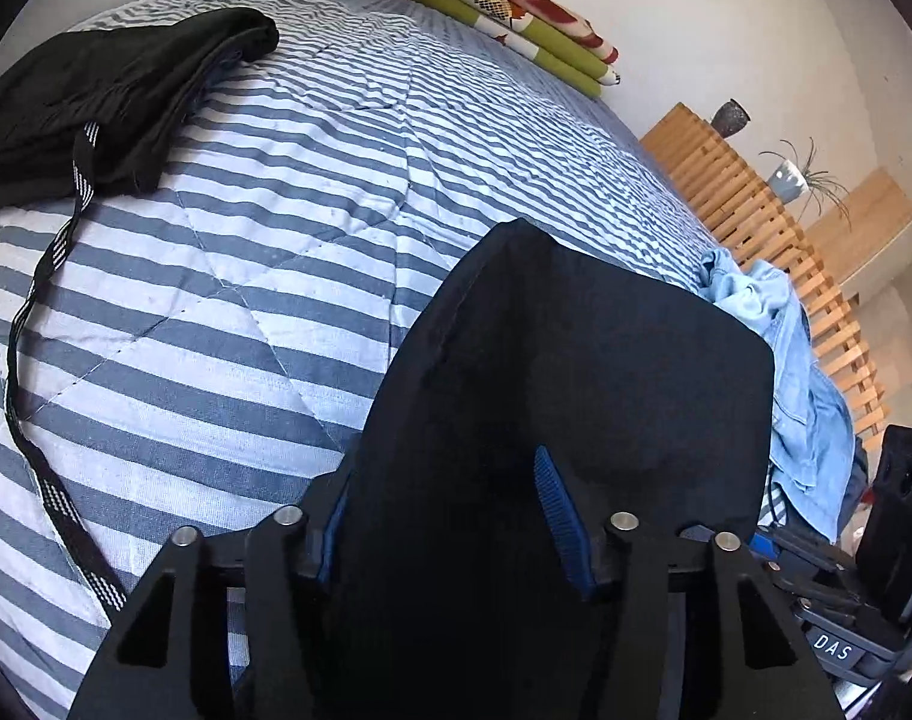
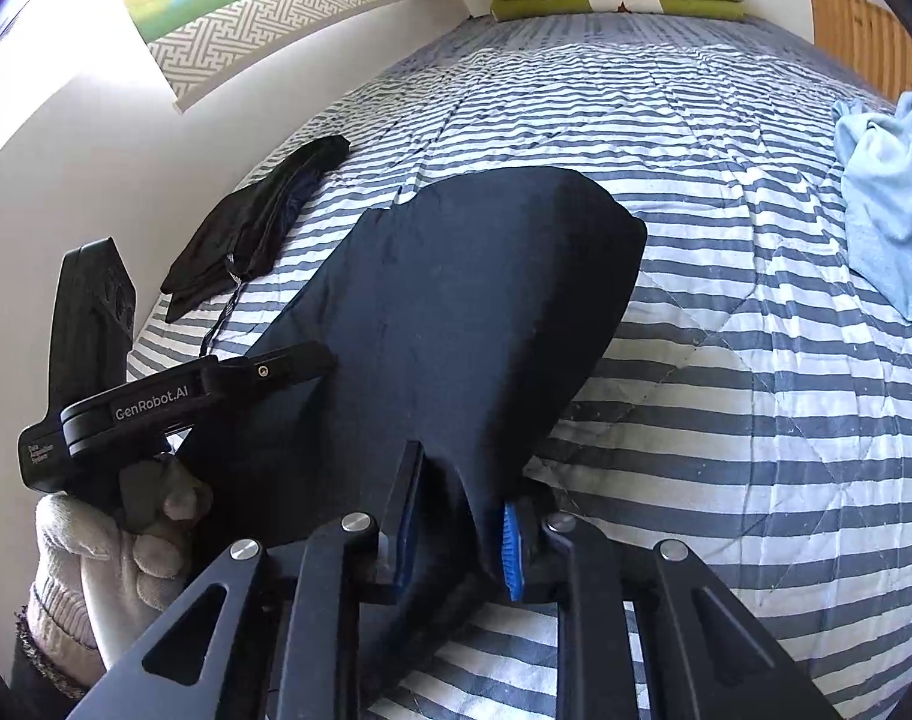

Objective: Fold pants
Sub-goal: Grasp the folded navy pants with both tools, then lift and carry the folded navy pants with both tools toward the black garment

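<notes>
1. The right gripper pinches the near edge of the dark pants; their cloth runs forward from it over the striped bed.
2. The left gripper nips the same near edge alongside; neither is nearer.
3. Far ahead lies the pants' rounded fold.

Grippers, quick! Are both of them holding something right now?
Left gripper: shut on the dark navy pants.
Right gripper: shut on the same pants, pinching a fold.
</notes>
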A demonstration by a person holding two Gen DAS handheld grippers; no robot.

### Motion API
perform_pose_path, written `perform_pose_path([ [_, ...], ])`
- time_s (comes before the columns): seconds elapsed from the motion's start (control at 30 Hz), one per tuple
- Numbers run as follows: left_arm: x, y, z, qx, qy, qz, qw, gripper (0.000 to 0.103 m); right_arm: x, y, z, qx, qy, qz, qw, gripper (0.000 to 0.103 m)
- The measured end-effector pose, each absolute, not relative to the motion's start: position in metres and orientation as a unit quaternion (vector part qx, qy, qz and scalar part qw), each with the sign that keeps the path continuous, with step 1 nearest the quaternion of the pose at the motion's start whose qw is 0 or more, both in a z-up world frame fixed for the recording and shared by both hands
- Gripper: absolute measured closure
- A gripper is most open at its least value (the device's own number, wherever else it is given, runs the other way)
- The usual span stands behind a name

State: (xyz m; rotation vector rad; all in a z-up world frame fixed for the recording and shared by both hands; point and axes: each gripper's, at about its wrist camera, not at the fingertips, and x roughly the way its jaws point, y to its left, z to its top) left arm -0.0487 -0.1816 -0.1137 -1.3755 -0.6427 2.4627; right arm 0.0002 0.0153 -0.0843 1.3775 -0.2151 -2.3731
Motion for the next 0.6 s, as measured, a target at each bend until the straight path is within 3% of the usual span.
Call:
perform_pose_path([
  [0.07, -0.048, -0.189, -0.113, -0.472, -0.252, 0.836, 0.121, 0.068, 0.001, 0.015, -0.084, 0.491, -0.070, -0.848, 0.188, 0.083],
  [0.17, -0.040, -0.198, -0.106, -0.467, -0.267, 0.834, 0.121, 0.079, 0.006, 0.014, -0.080, 0.484, -0.062, -0.853, 0.187, 0.084],
  [0.27, -0.031, -0.182, -0.086, -0.454, -0.219, 0.857, 0.107, 0.086, 0.012, 0.013, -0.075, 0.475, -0.054, -0.858, 0.187, 0.085],
  [0.37, -0.022, -0.166, -0.067, -0.440, -0.178, 0.874, 0.109, 0.092, 0.020, 0.010, -0.070, 0.461, -0.033, -0.867, 0.186, 0.086],
  [0.6, -0.006, -0.160, -0.054, -0.429, -0.161, 0.880, 0.125, 0.094, 0.038, 0.005, -0.059, 0.430, 0.006, -0.884, 0.182, 0.087],
])
